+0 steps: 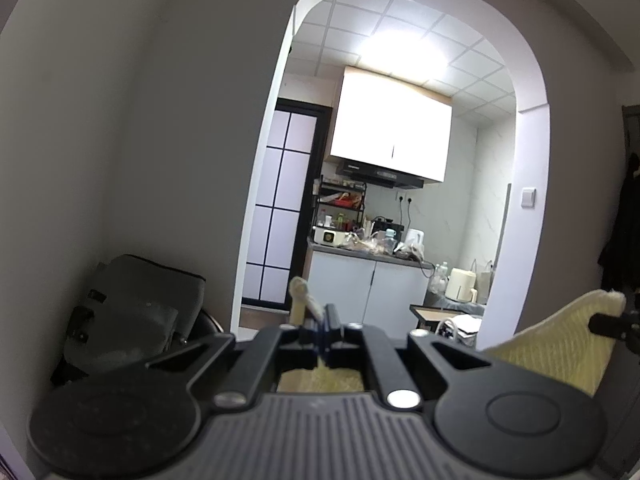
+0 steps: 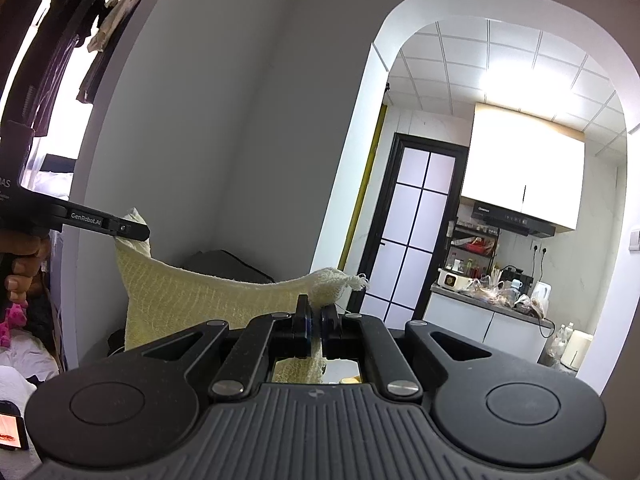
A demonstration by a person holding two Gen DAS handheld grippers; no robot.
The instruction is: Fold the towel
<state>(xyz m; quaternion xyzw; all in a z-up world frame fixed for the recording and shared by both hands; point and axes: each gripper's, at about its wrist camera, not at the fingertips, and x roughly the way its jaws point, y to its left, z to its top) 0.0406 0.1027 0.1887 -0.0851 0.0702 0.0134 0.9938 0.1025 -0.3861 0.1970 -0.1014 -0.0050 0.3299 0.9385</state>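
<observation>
A pale yellow waffle-weave towel hangs spread in the air between both grippers. My left gripper is shut on one top corner, which pokes up above its fingers. My right gripper is shut on the other top corner, whose frayed tip sticks up to the right. In the right wrist view the left gripper shows at the left, pinching the towel's far corner. In the left wrist view the towel shows at the right, held by the right gripper. The towel's lower part is hidden.
A grey wall is ahead, with a dark folded chair at its foot. An arched doorway opens onto a kitchen with a cluttered counter. Clothes hang at the upper left.
</observation>
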